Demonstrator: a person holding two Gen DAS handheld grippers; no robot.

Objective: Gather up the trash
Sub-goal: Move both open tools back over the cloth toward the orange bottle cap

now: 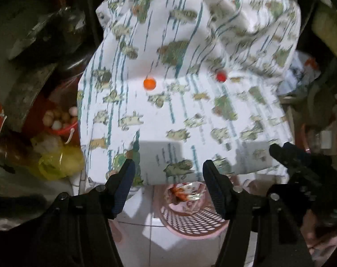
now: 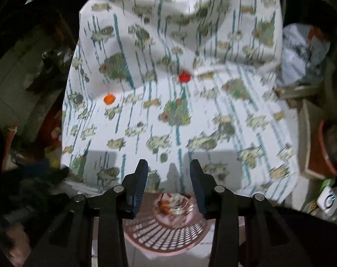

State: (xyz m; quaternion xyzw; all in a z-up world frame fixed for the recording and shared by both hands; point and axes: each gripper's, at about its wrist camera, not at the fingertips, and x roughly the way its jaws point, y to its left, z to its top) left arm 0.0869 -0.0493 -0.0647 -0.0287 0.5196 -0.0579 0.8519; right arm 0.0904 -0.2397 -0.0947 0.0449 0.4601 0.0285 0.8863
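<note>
Trash, a crumpled wrapper, is seen inside the pink perforated basket below the near edge of a patterned tablecloth. Left gripper and right gripper are held apart, empty. Two orange-red beads are noted on the cloth.

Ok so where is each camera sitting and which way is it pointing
Left wrist: on the left gripper, facing forward and down at the patterned cloth and pink basket; its two open fingers show, with the right gripper at the right edge.
Right wrist: on the right gripper, same aim; its two open fingers show.
Shared: the cloth, basket, orange ball and red ball.
</note>
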